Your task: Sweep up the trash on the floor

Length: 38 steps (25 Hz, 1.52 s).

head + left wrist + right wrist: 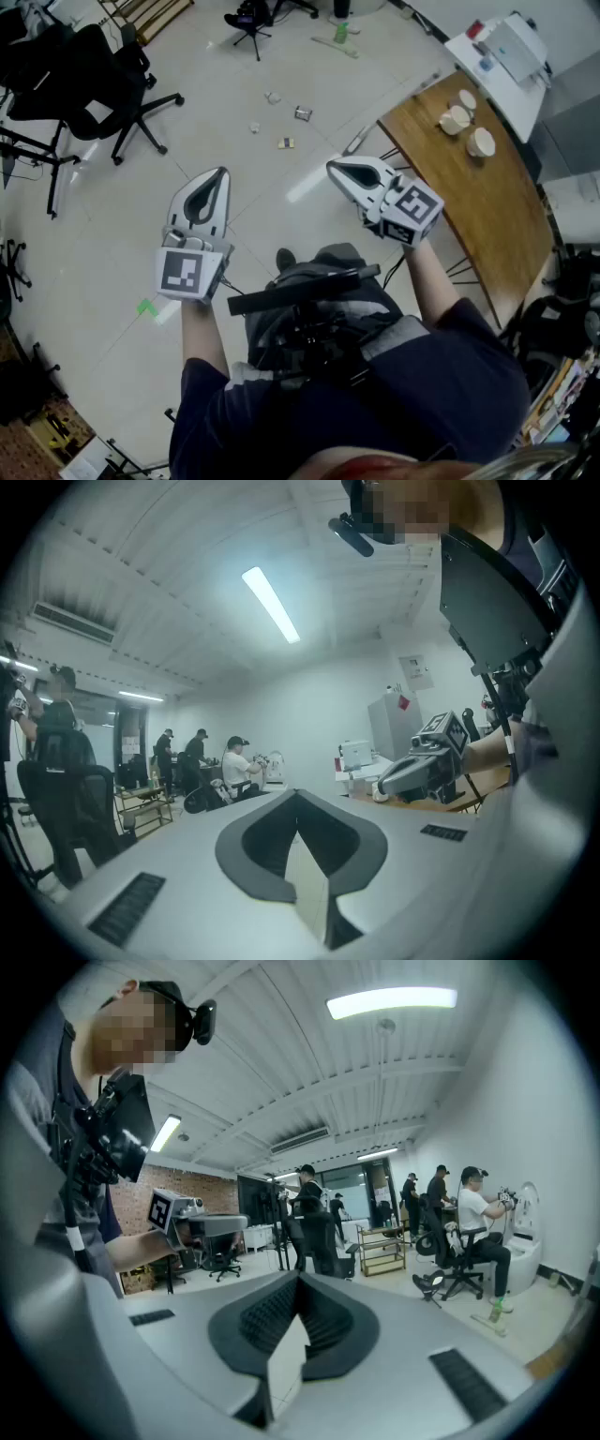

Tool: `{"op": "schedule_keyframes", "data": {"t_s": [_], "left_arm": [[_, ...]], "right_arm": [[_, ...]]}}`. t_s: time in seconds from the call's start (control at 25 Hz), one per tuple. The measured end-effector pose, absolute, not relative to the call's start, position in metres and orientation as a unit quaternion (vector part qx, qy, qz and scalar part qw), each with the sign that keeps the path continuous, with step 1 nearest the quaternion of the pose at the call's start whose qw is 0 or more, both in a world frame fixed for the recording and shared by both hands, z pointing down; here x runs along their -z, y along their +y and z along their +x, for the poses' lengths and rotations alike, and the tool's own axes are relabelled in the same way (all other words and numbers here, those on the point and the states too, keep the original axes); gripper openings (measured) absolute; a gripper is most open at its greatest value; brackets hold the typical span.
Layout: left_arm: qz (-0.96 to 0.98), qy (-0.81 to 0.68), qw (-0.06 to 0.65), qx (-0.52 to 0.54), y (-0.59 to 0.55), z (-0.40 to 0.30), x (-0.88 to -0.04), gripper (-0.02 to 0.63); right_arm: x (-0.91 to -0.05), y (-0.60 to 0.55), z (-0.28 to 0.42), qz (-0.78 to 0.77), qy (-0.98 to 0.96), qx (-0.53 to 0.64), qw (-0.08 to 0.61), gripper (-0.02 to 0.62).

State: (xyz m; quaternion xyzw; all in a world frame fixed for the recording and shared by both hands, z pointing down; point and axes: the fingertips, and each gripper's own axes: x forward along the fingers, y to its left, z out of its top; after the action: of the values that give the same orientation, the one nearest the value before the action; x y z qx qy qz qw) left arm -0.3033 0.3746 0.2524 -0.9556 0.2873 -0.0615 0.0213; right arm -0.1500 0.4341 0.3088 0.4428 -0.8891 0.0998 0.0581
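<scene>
1. The left gripper (221, 172) and the right gripper (331, 168) are held pressed together, with nothing pinched.
2. The trash (302, 113) is scattered on the floor (246, 217) ahead, well apart from both grippers.
3. The scraps are judged light and easily scattered (wrappers, perhaps), so they are better swept than pinched.

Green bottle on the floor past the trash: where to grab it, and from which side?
Take the green bottle round its body at mid-height, with the claw level and coming from the person's side. It seems to stand upright and slim, so a side grip should span it. The right claw is shut: open it first.
</scene>
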Motion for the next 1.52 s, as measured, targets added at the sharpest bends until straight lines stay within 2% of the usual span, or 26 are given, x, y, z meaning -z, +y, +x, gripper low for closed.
{"op": "schedule_keyframes", "data": {"t_s": [0.52, 0.64, 0.76, 0.96, 1.4, 1.52], "left_arm": [[-0.967, 0.248, 0.016, 0.06, 0.244, -0.262, -0.252, 0.0], [-0.973, 0.221, 0.004, 0.073, 0.207, -0.226, -0.26, 0.0], [-0.975, 0.19, 0.036, 0.112, 0.173, -0.172, -0.272, 0.0], [-0.977, 0.171, 0.043, 0.123, 0.11, -0.116, -0.27, 0.0], [-0.991, 0.093, 0.038, 0.086, -0.049, -0.086, -0.277, 0.0], [-0.996, 0.055, 0.022, 0.072, -0.098, -0.071, -0.28, 0.0]], "right_arm": [[-0.333, 0.289, -0.136, 0.449, -0.883, -0.12, 0.058, 0.017], [-0.339, 0.246, -0.109, 0.463, -0.877, -0.118, 0.044, 0.017], [-0.341, 0.211, -0.069, 0.48, -0.867, -0.132, 0.017, 0.017], [-0.336, 0.155, -0.024, 0.485, -0.86, -0.156, -0.012, 0.017], [-0.33, 0.011, -0.012, 0.538, -0.829, -0.152, 0.01, 0.017], [-0.326, -0.022, -0.006, 0.576, -0.802, -0.158, -0.011, 0.017]]}}
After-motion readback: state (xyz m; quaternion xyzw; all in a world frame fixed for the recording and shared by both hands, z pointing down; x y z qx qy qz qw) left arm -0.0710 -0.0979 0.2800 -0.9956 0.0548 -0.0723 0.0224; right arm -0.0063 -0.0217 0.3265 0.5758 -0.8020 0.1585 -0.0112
